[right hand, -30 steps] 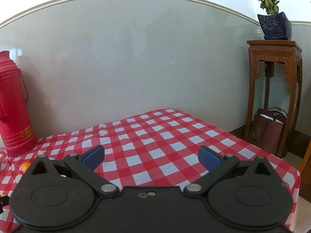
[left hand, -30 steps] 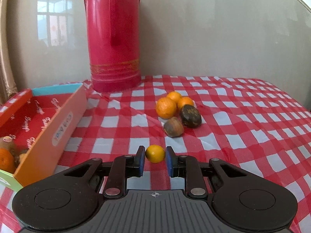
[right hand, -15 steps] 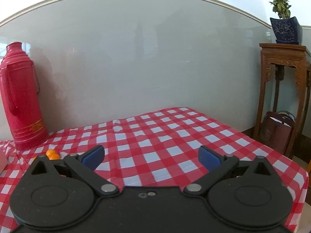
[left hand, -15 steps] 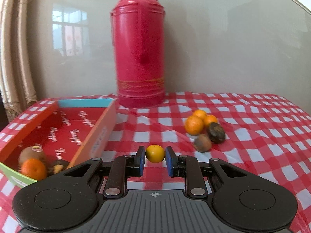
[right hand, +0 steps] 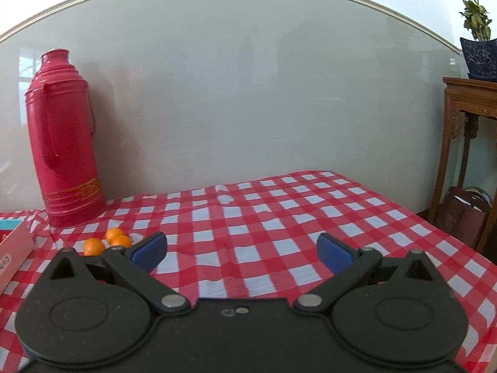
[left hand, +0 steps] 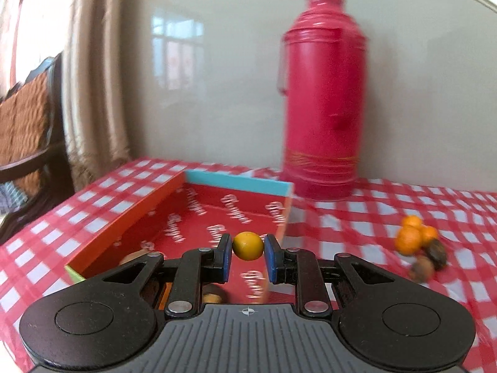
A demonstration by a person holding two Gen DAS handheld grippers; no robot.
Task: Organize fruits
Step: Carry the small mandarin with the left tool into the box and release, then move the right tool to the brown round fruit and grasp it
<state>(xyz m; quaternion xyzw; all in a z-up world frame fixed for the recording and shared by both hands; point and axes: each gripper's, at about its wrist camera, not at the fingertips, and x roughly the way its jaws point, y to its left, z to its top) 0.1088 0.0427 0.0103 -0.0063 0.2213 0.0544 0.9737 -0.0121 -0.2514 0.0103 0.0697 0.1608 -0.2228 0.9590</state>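
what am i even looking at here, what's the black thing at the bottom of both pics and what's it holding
Those black things are hand-held tongs, one in each of a person's hands, each carrying a camera that looks along its two fingers. The left tongs are shut on a small yellow fruit above a red box that already holds some fruit. The right tongs are open and hold nothing. On the checked tablecloth stand a red flask and a cluster of oranges with brown fruits.
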